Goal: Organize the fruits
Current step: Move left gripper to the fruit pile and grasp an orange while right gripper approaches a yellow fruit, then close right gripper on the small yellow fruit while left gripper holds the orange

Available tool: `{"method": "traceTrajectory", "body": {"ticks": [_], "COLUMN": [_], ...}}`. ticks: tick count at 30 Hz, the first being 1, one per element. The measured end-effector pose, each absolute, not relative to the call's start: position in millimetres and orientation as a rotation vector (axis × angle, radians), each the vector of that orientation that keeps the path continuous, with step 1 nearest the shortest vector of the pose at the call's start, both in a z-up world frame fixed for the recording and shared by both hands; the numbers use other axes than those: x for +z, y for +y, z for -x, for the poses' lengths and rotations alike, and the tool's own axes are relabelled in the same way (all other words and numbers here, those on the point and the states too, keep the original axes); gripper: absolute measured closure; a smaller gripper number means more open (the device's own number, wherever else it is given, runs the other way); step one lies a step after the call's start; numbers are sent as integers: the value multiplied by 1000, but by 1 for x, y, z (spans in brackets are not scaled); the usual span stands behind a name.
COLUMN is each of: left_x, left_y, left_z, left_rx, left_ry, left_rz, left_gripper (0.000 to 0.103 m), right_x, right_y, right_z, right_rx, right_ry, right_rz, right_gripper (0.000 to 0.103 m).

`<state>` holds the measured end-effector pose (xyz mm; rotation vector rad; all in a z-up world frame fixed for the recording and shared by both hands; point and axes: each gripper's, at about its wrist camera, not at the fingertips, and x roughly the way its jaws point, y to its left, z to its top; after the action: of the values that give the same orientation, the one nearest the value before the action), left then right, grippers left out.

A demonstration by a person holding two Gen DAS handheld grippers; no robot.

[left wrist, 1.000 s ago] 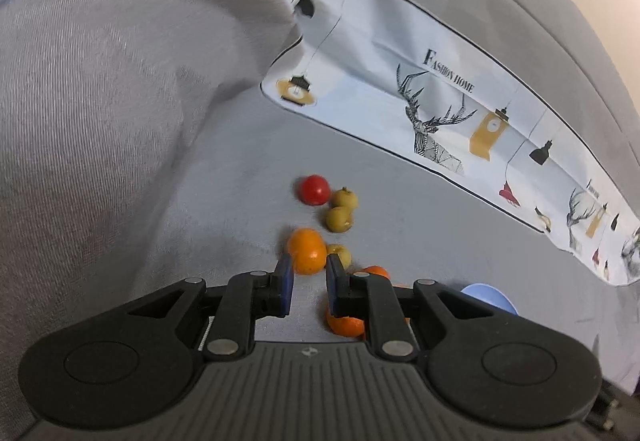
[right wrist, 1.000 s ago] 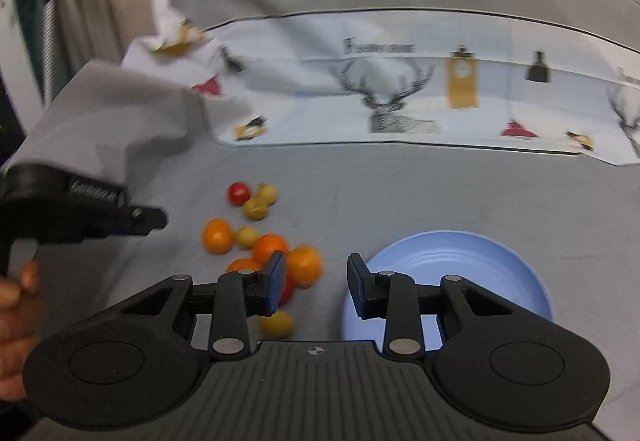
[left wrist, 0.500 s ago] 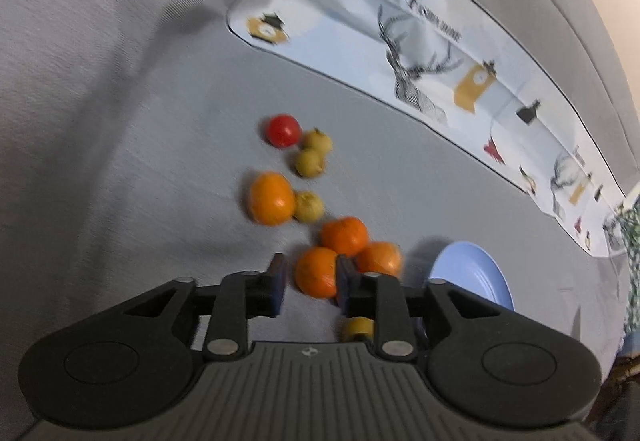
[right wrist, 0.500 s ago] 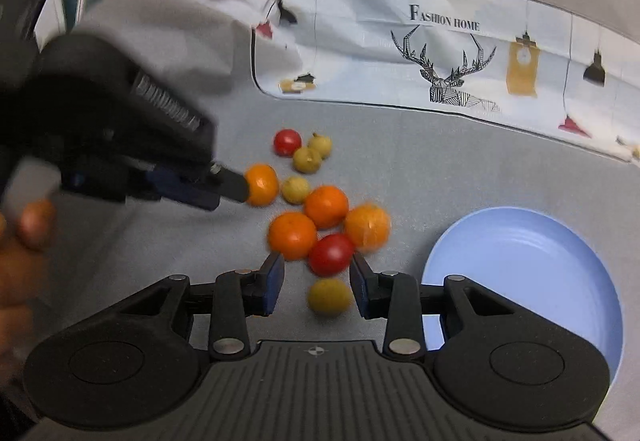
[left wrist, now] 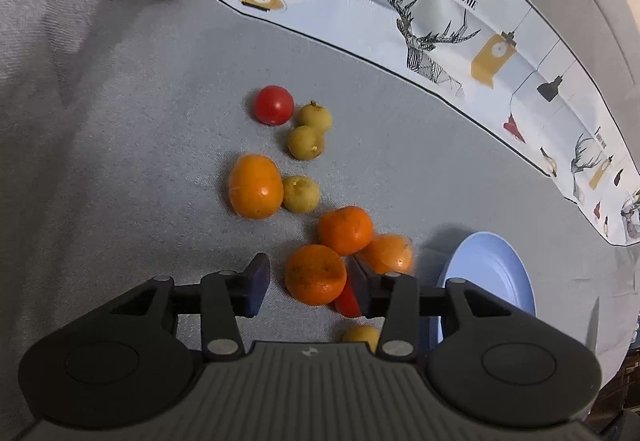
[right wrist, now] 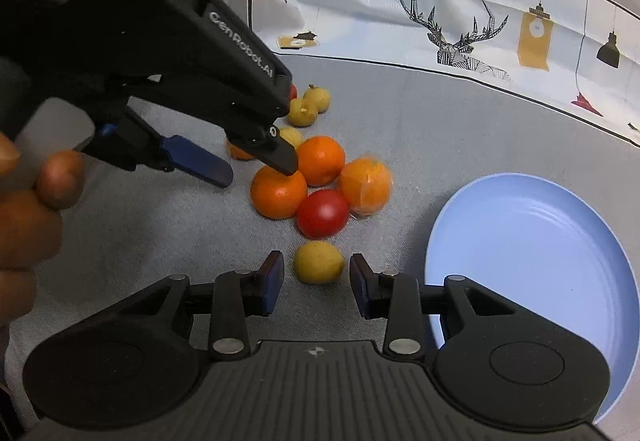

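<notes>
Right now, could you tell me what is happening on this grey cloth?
A person is sorting fruit with a tool in each hand. The left tool is opening its jaws around an orange, not yet gripping it. The right tool hovers open at a small yellow fruit, pads not touching. The blue plate beside the pile holds nothing.

Under the fruit lies a matt, finely woven grey cloth [left wrist: 120,161]. The round orange fruits [right wrist: 279,192] have dimpled, slightly shiny peel; beside them, the round red tomato [right wrist: 323,213] is smooth and glossy. Right of the right gripper, the pale blue plate [right wrist: 532,241] looks like smooth plastic.
</notes>
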<state>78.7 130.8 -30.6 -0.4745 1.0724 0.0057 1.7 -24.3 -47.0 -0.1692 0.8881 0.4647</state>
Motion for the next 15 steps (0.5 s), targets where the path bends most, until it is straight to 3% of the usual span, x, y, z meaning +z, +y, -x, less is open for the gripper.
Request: {"method": "traceTrajectory", "body": {"ticks": [2,10,11,15], "left_x": [-33,-38,-38,-30], "left_y": [128,116,116,118], "left_z": [-80,-83,-83,-77], "left_rx": [-3,-13,-8,12], "left_ry": [1087,1107,1104,1084], "left_rz": [464,405,395,360], "left_gripper": [55,56,63,64], "right_x": [-47,-41,-40,-38], "right_y": [-24,-23,-23,-22], "right_z": [-1,2,3,6], "right_rx": [469,495,499,510], "right_ry": [893,866,862,853], "right_rz": [170,167,169,168], "right_gripper": [74,75,75,75]}}
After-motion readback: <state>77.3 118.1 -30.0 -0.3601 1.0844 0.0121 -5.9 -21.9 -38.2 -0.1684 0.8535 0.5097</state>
